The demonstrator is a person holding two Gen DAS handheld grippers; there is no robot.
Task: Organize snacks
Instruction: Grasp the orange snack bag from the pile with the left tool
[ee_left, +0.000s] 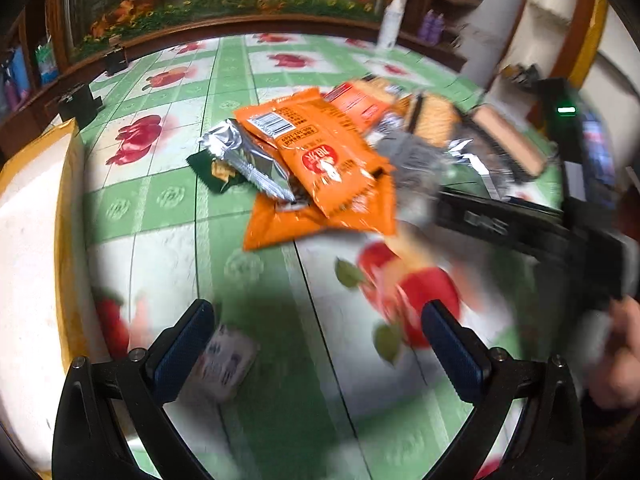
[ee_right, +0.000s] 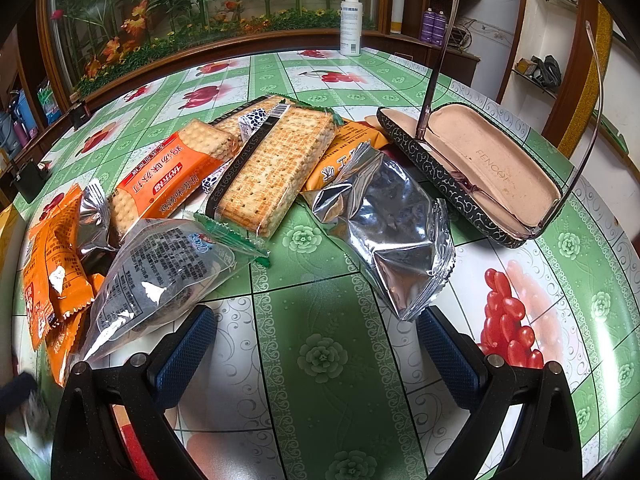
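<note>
1. Both grippers, left [ee_left: 318, 344] and right [ee_right: 316, 350], have fingers apart, holding nothing.
2. Snack packets [ee_right: 264, 168] lie heaped on the green surface [ee_right: 320, 320], beside an open glasses case [ee_right: 480, 168].

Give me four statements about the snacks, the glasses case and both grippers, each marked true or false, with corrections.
1. The right gripper is open and holds nothing. True.
2. The glasses case is closed. False: it lies open, with glasses in it.
3. The silver foil packet lies beside the case. True.
4. The left gripper grips an orange packet. False: it is open, and the packet lies ahead on the tablecloth.
</note>
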